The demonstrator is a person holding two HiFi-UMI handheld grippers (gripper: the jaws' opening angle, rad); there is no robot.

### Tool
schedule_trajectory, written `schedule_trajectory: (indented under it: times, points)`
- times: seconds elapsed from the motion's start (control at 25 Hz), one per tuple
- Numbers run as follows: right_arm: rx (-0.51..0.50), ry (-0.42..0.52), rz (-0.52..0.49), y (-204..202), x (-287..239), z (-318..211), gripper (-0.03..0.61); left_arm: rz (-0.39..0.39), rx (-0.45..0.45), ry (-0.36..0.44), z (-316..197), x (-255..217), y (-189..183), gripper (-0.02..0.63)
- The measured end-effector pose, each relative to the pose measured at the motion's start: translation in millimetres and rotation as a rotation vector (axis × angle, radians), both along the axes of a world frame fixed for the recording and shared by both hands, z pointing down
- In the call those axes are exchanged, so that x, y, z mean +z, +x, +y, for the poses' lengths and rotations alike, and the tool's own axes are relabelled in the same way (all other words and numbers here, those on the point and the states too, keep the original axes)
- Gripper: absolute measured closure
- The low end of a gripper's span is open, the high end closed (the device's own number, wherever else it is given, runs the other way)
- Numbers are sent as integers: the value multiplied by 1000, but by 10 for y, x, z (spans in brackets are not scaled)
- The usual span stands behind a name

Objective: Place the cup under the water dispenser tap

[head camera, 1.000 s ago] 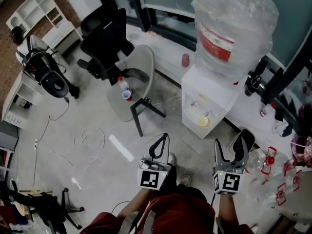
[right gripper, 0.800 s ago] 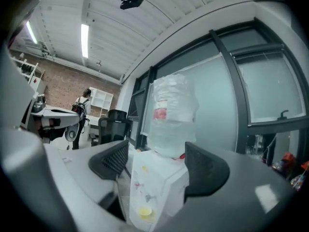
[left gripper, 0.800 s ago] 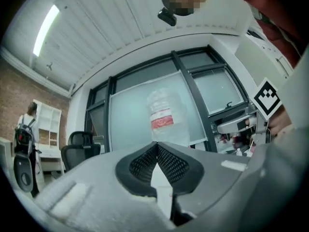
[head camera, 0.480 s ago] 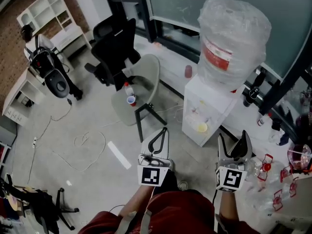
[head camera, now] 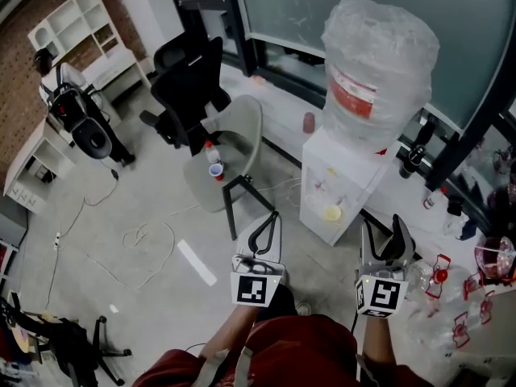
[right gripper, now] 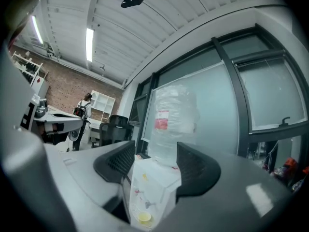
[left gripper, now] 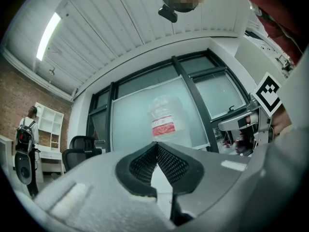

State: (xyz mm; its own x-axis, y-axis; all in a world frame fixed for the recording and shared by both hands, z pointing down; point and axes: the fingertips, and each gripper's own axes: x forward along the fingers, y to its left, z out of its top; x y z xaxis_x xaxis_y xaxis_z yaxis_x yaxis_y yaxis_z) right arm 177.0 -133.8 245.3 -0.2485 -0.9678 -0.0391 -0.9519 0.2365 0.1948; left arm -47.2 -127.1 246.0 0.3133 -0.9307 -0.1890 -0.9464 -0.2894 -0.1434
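Observation:
A white water dispenser (head camera: pixel 339 185) carries a big plastic-wrapped bottle (head camera: pixel 377 63). A yellow cup (head camera: pixel 331 213) sits in its alcove below the taps; the right gripper view shows the yellow cup (right gripper: pixel 143 217) too. Another small cup (head camera: pixel 214 171) stands on a grey chair (head camera: pixel 234 147) beside a small bottle. My left gripper (head camera: pixel 272 218) is shut and empty, its tips meeting in front of the bottle (left gripper: pixel 164 122). My right gripper (head camera: pixel 385 238) is open; its jaws have just been closing with nothing between them, and they frame the dispenser (right gripper: pixel 149 187).
A black office chair (head camera: pixel 189 87) stands behind the grey chair. A cable (head camera: pixel 149 236) loops over the floor at left. Empty plastic bottles (head camera: pixel 451 285) lie at the right. A person (head camera: pixel 60 95) stands by white shelves (head camera: pixel 76 22) at far left.
Both grippers have risen slightly in the head view. The right gripper's jaws stand narrower than a second ago. The left gripper stays shut.

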Motion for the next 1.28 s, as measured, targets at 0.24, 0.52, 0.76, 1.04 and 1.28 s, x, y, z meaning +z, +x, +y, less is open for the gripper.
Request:
schedule_trajectory:
  times: [0.24, 0.52, 0.76, 1.04, 1.28]
  points:
    - [-25, -18, -54, -1, 28, 7, 477, -10, 9, -6, 11, 17, 59, 615]
    - [-39, -45, -32, -71, 117, -3, 577, -11, 2, -16, 50, 62, 37, 615]
    - [-52, -46, -22, -113, 114, -18, 577, -23, -2, -17, 65, 55, -1, 615]
    - [-46, -45, -10, -91, 116, -15, 577, -18, 8, -21, 68, 61, 21, 615]
    - [-33, -28, -24, -42, 56, -23, 577, -15, 14, -28, 44, 67, 21, 615]
